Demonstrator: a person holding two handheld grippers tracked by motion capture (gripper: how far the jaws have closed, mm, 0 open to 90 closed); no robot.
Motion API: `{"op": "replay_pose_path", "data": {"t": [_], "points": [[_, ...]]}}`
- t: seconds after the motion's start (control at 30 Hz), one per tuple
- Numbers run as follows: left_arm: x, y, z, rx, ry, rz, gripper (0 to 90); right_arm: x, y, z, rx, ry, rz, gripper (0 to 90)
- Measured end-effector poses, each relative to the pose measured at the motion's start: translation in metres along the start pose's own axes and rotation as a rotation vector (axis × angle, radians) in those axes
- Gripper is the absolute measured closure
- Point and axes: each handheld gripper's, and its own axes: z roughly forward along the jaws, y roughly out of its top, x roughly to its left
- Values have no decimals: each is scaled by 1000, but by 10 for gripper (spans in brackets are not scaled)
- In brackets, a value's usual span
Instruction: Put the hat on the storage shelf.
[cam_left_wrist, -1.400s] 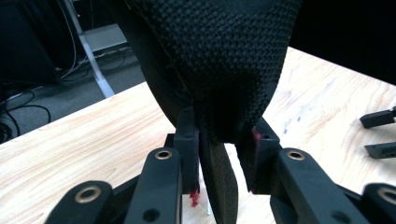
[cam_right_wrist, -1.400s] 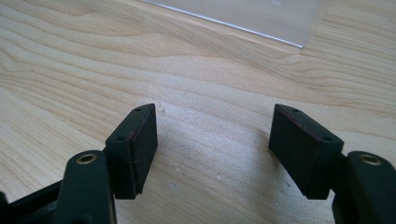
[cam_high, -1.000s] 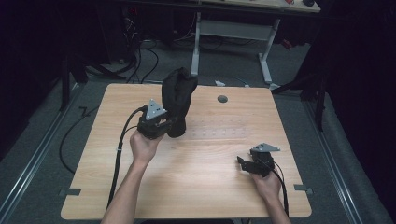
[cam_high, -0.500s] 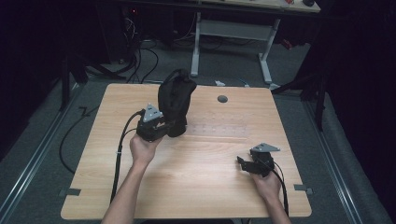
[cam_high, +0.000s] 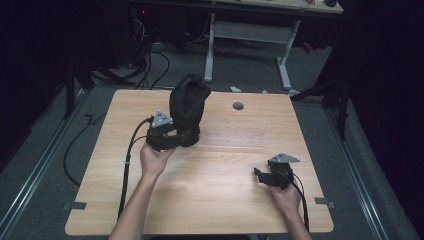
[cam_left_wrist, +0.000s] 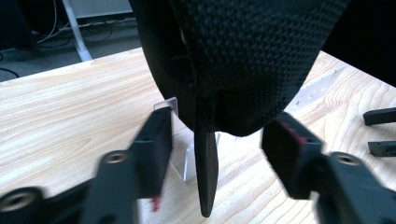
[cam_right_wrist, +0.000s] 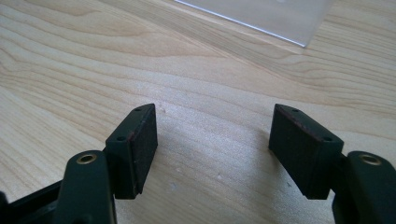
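Observation:
A black mesh shoe (cam_high: 187, 107) stands on end at the back left of the wooden table (cam_high: 210, 200). In the left gripper view its lower end (cam_left_wrist: 243, 60) rests over a small clear plastic stand (cam_left_wrist: 180, 161). My left gripper (cam_high: 189, 139) is open, one jaw on each side of the shoe's lower end (cam_left_wrist: 217, 135), with a gap on both sides. My right gripper (cam_high: 257, 175) is open low over bare wood at the front right (cam_right_wrist: 212, 140), nothing between its fingers.
A clear plastic strip (cam_high: 232, 140) lies flat on the table right of the shoe, and its edge (cam_right_wrist: 261, 14) shows ahead of my right gripper. A round grommet (cam_high: 238, 106) sits near the back edge. Cables and desk legs lie on the floor beyond.
My left gripper has shifted slightly at the foot of the shoe, and its jaws look blurred in its own view. The right gripper has not moved.

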Motion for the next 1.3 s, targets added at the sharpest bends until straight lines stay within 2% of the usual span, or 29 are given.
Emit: {"op": "replay_pose_path", "data": {"t": [0.23,0.37,0.53,0.7,0.93,1.03,1.2,1.3], "points": [[1,3,-6,-23,7,-21,240,0,0,0,0,0,0,326],[2,4,-10,-7,-7,-38,205,0,0,0,0,0,0,326],[3,5,-16,6,-12,-47,202,0,0,0,1,0,0,326],[5,6,-23,-1,-18,-66,216,0,0,0,1,0,0,326],[9,7,-35,2,-12,-63,241,0,0,0,2,0,1,326],[12,4,-42,22,-16,-78,277,0,0,0,1,0,0,326],[16,-4,-54,46,-2,-72,308,0,0,0,1,0,0,326],[18,-6,-62,34,-1,-86,318,0,0,0,1,0,-1,326]]}}
